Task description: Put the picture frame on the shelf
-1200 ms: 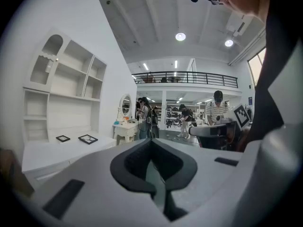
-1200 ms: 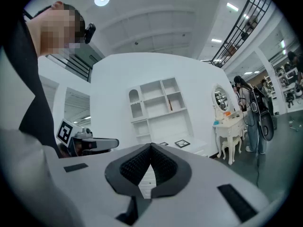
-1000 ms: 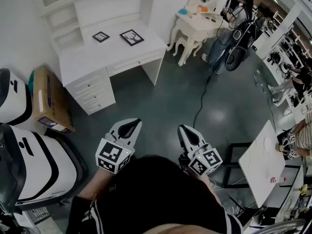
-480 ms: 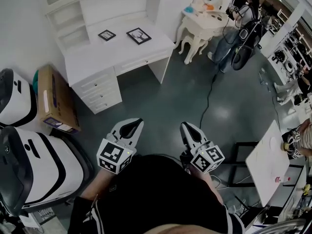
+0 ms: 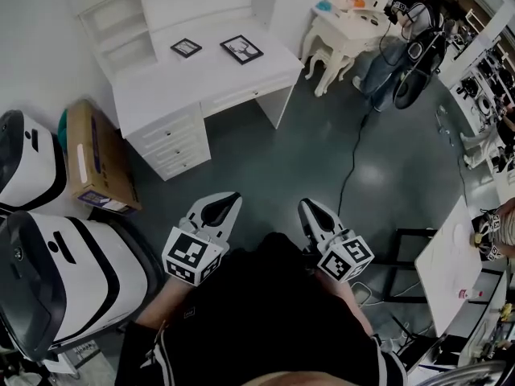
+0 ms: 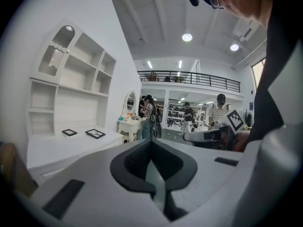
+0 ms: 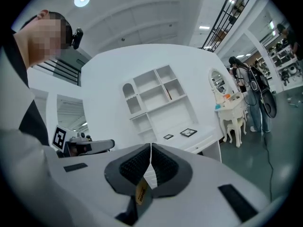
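My left hand-held gripper (image 5: 230, 200) and right hand-held gripper (image 5: 309, 207) both have their jaws together on nothing. The picture frame (image 5: 241, 48) lies flat on the table (image 5: 169, 87), well apart at 12 o'clock from the left hand-held gripper. I judge that one the nearer.

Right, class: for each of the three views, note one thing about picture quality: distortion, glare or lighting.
Head view: wide-angle, the white desk looks slanted, and a pale sheen lies on the dark floor. Left gripper view: fisheye with black corners; the ceiling lamps glare. Right gripper view: same round frame; the shelf leans and bows.
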